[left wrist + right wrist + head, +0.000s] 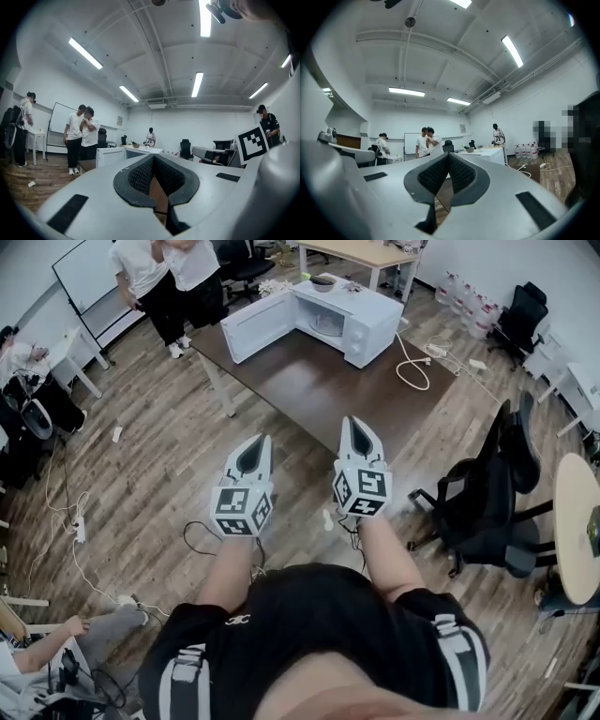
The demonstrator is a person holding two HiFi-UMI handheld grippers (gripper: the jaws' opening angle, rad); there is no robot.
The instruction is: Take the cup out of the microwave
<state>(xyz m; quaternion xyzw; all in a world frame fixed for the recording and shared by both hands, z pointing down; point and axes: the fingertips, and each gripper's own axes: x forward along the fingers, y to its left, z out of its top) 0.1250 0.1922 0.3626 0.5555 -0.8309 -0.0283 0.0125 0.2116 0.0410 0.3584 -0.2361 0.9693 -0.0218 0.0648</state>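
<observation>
Left tongs and right tongs, both closed and empty, held side by side well short of the worktop bearing the open-doored microwave; the cup cannot be made out inside.

Microwave: 1 white unit, upright on far end of dark brown tabletop. Door swung wide open to the left, inner face toward the camera. Cavity exposed, pale inside w/ faint roundish shape. Cup: can't tell if that's it, too small & washed out.
</observation>
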